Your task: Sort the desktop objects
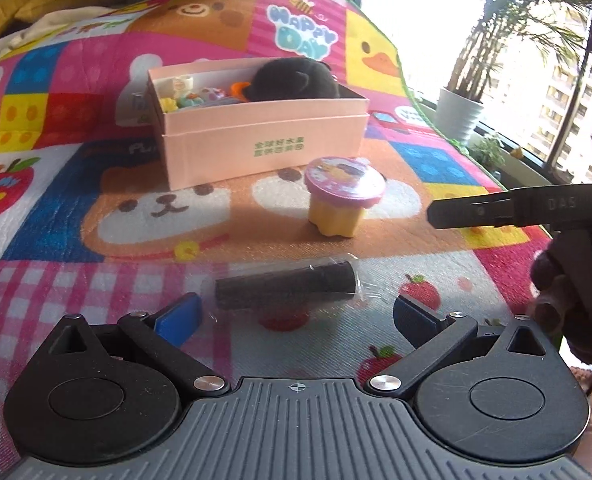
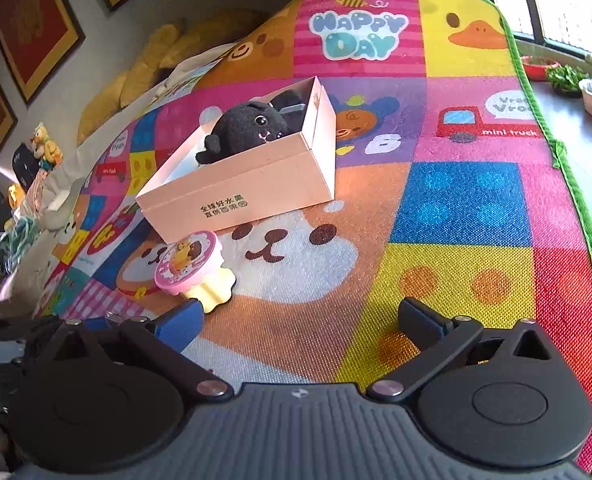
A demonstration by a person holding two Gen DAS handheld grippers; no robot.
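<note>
In the left wrist view, the left gripper [image 1: 296, 312] hangs with its jaws spread wide and nothing between them; a dark cylinder in clear wrap [image 1: 285, 286] lies on the play mat [image 1: 55, 208] just ahead of its fingertips, nearer than the pink-lidded yellow cup [image 1: 344, 196], which stands in front of the pink box [image 1: 263, 140]. In the right wrist view, the right gripper [image 2: 300, 320] is likewise released and empty, the cup [image 2: 193, 270] just beyond its left finger [image 2: 183, 320], the box [image 2: 247, 184] behind the cup holding a black plush toy [image 2: 247, 128].

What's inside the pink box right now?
In the pink box: a black plush toy at one end, small colourful toys at the other. Anything beneath them is hidden.
</note>
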